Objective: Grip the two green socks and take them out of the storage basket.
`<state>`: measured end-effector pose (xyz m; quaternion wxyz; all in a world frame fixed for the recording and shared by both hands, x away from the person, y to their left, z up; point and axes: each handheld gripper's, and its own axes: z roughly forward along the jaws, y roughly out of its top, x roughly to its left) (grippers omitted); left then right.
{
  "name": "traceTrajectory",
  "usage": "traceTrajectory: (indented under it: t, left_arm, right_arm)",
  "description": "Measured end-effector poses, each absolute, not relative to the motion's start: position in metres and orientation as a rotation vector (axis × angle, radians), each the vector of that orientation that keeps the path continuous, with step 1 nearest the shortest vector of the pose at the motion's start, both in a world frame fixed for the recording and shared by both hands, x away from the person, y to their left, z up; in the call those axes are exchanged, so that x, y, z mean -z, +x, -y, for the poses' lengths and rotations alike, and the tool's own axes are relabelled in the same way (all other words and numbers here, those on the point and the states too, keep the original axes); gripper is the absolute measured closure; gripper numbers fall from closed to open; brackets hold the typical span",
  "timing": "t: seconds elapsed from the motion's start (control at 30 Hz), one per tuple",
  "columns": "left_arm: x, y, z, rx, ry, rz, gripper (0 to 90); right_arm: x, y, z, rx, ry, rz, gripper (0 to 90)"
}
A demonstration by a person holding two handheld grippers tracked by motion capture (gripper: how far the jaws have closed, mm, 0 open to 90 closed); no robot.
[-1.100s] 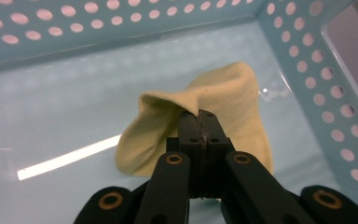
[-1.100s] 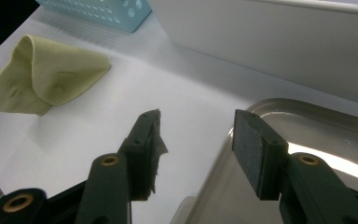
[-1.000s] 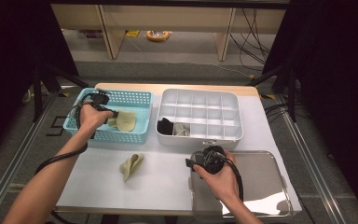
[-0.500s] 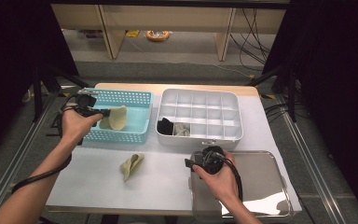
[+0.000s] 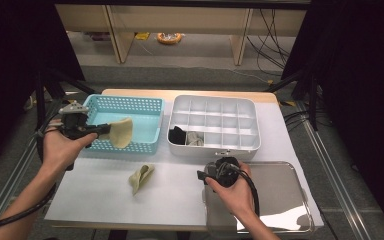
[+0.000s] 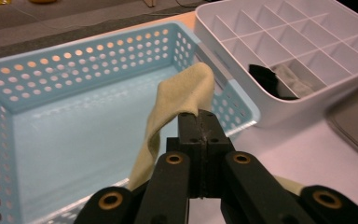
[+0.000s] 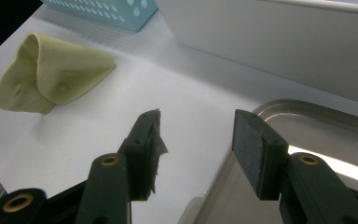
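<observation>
Above the blue perforated basket, at its near rim: a pale yellow sock hangs from my left gripper, whose jaws are pressed together on a fold of the fabric, the rest drooping over the basket's front wall. A second yellow sock, folded into a cone, lies on the white table cover just in front of the basket, apart from it. To the right stands the white divided organizer box, where one near-left compartment holds a dark sock and its neighbour a grey one. Nearest me, the metal tray sits at the table's right front; my right gripper hovers at its left edge with jaws spread and nothing between them, pointed towards the loose sock.

As I judge it, the step in hand is carrying the lifted sock clear of the basket. To do it well I should keep the pinch firm, lift until the dangling tail clears the rim so it cannot snag on the holes, then lay it flat beside its mate, where the open right gripper can help pair them.
</observation>
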<state>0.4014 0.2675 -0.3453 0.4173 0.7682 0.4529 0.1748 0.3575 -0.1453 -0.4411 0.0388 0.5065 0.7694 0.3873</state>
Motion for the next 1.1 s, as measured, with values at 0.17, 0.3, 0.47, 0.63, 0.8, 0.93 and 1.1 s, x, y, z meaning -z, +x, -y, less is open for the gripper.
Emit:
traceTrajectory:
  t: [0.17,0.3,0.47,0.63,0.8,0.93,1.1]
  left_arm:
    - [0.347,0.382,-0.269,-0.425,1.936,-1.109,89.6]
    - [0.348,0.372,-0.27,-0.375,1.949,-1.091,89.6]
    - [0.353,0.366,-0.263,-0.364,1.933,-1.077,89.6]
    - [0.357,0.364,-0.256,-0.336,1.946,-1.055,89.6]
    - [0.364,0.366,-0.256,-0.327,1.976,-1.068,89.5]
    - [0.377,0.368,-0.259,-0.314,2.004,-1.097,89.5]
    - [0.398,0.369,-0.268,-0.323,2.068,-1.158,89.4]
  right_arm:
    - [0.441,0.357,0.145,-1.182,1.543,-2.362,52.2]
    - [0.442,0.357,0.143,-1.17,1.546,-2.369,52.2]
    - [0.442,0.357,0.141,-1.176,1.529,-2.377,52.2]
    - [0.442,0.357,0.141,-1.179,1.55,-2.365,52.2]
    - [0.442,0.357,0.141,-1.152,1.546,-2.369,52.2]
    - [0.443,0.356,0.14,-1.173,1.553,-2.373,52.2]
    - [0.444,0.357,0.14,-1.181,1.535,-2.353,52.1]
